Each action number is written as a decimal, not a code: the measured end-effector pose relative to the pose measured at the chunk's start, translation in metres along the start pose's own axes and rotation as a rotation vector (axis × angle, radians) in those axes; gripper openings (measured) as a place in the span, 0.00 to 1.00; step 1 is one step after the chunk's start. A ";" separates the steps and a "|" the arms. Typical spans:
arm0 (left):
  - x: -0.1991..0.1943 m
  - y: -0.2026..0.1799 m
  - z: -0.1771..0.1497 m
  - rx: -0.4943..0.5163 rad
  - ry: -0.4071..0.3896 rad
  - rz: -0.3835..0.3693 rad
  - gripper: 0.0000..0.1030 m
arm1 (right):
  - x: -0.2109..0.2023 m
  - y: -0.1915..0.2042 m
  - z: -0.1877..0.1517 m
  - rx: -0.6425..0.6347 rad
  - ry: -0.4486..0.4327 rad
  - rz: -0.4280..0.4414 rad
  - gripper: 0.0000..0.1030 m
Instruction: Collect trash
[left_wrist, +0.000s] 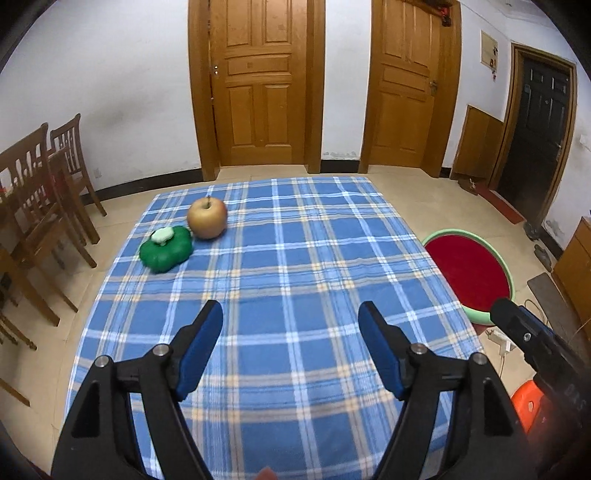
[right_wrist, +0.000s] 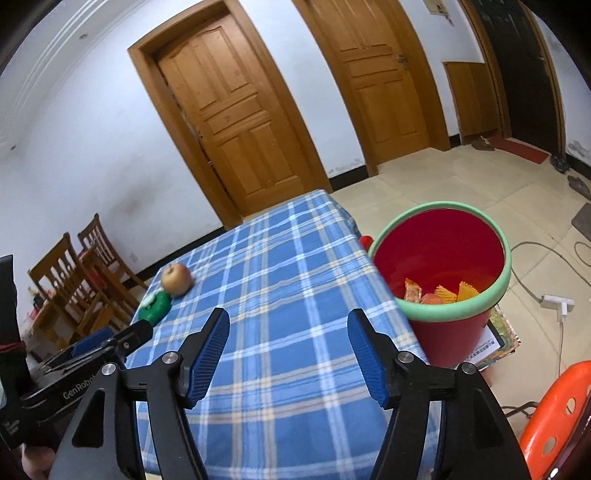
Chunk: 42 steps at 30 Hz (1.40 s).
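Both sets of jaws spread wide and empty: left gripper (left_wrist: 290, 314) over the plaid worktop (left_wrist: 295, 258), right gripper (right_wrist: 289, 321) near its edge. Wrappers (right_wrist: 436, 293) already lying in the red bin (right_wrist: 443, 332) beside the worktop, long axes mixed, corners upward. No trash spotted on the cloth; apple (left_wrist: 207, 218) and green toy pepper (left_wrist: 166, 249), touching, best left alone.

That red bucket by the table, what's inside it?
The red bucket holds a few orange and yellow snack wrappers near its bottom. Its near rim hides the rest of the bottom, so anything more there can't be seen.
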<state>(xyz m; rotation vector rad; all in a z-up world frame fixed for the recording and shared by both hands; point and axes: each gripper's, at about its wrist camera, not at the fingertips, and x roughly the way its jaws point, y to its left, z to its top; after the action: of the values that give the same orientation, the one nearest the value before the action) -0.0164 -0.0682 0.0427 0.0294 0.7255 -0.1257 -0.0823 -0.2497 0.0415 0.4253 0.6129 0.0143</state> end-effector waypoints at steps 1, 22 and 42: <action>-0.002 0.002 -0.002 -0.004 -0.004 0.001 0.73 | -0.001 0.003 -0.001 -0.005 -0.001 0.001 0.66; -0.017 0.024 -0.010 -0.068 -0.063 -0.003 0.73 | -0.014 0.037 -0.009 -0.099 -0.022 0.006 0.66; -0.015 0.026 -0.010 -0.075 -0.052 0.001 0.73 | -0.013 0.041 -0.009 -0.101 -0.019 0.010 0.66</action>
<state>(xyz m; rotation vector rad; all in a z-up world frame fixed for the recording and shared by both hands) -0.0308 -0.0399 0.0443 -0.0454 0.6782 -0.0982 -0.0933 -0.2103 0.0580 0.3302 0.5888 0.0508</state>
